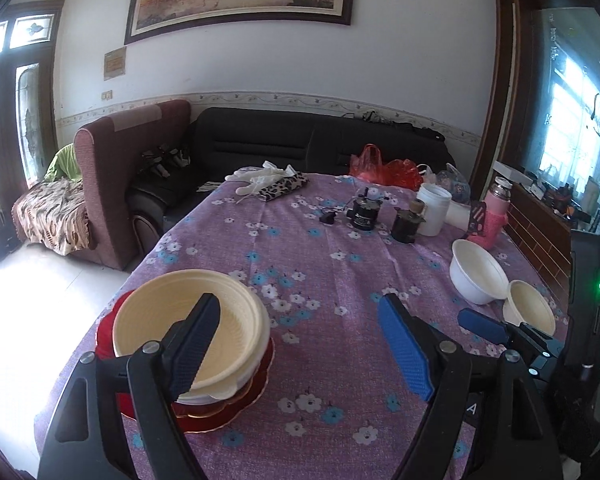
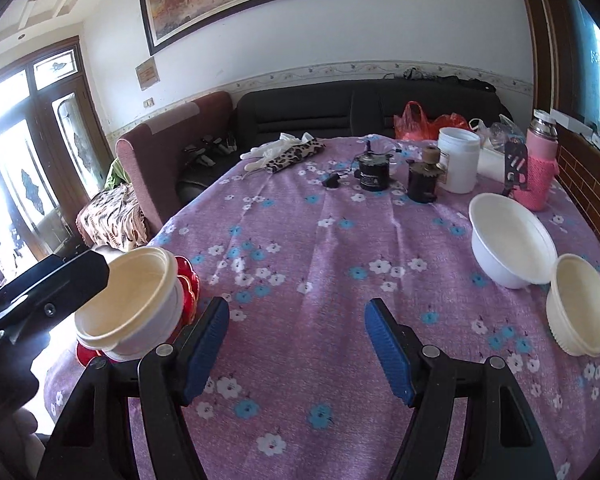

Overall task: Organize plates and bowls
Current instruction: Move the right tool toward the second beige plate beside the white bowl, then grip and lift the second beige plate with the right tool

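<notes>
My left tongs [image 1: 300, 320] are wide open and hold nothing. One finger [image 1: 198, 344] hangs over the cream bowl [image 1: 156, 320] at the near left of the table [image 1: 340, 248]. I cannot tell if it touches the bowl. That cream bowl sits in a white bowl [image 2: 148, 340], and both sit on a stack of red plates [image 1: 236, 404].

My right tongs [image 2: 296, 332] are wide open too, with nothing between the fingers. They are over the purple flower cloth [image 2: 300, 240], near the middle of the table's near side.

On the right side of the table there is a big white bowl [image 2: 508, 236]. A small cream bowl [image 2: 580, 308] is just beside it, a bit nearer to me. It is tipped up on its side and seems to lean on the white one.

At the far side I see two dark little machines [image 2: 374, 174], a white jar [image 2: 458, 160], a pink bottle [image 2: 538, 160], white gloves [image 2: 276, 148] and a spotted pouch [image 2: 296, 156]. Red bags [image 2: 420, 122] lie behind them, by the dark sofa [image 2: 340, 108].
</notes>
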